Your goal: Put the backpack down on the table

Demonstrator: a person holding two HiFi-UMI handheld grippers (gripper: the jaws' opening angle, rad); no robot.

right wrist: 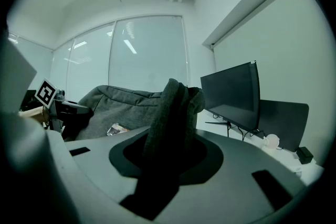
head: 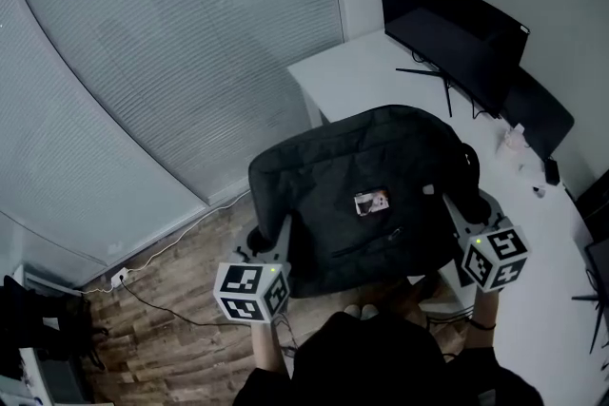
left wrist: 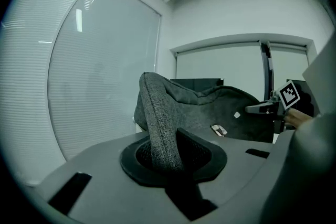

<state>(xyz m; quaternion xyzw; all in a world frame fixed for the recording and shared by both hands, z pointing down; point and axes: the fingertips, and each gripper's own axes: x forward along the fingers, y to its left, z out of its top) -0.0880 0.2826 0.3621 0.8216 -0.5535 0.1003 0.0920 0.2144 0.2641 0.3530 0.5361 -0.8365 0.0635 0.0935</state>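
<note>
A dark grey backpack [head: 362, 166] hangs flat between my two grippers, a small white tag [head: 372, 202] on its upper face. Its far part lies over the near corner of the white table [head: 352, 76]; whether it touches the table I cannot tell. My left gripper [head: 268, 241] is shut on a fold of the bag's left edge [left wrist: 160, 128]. My right gripper [head: 455, 204] is shut on a bunched fold of the right edge [right wrist: 173, 113]. In each gripper view the fabric rises from between the jaws, and the other gripper's marker cube shows beyond the bag.
A dark curved monitor [head: 447, 33] stands on the table at the back right, with small items [head: 519, 140] beside it. Wooden floor lies below, with a power strip [head: 119, 278] and cable at the left. A glass wall with blinds [head: 143, 62] fills the left.
</note>
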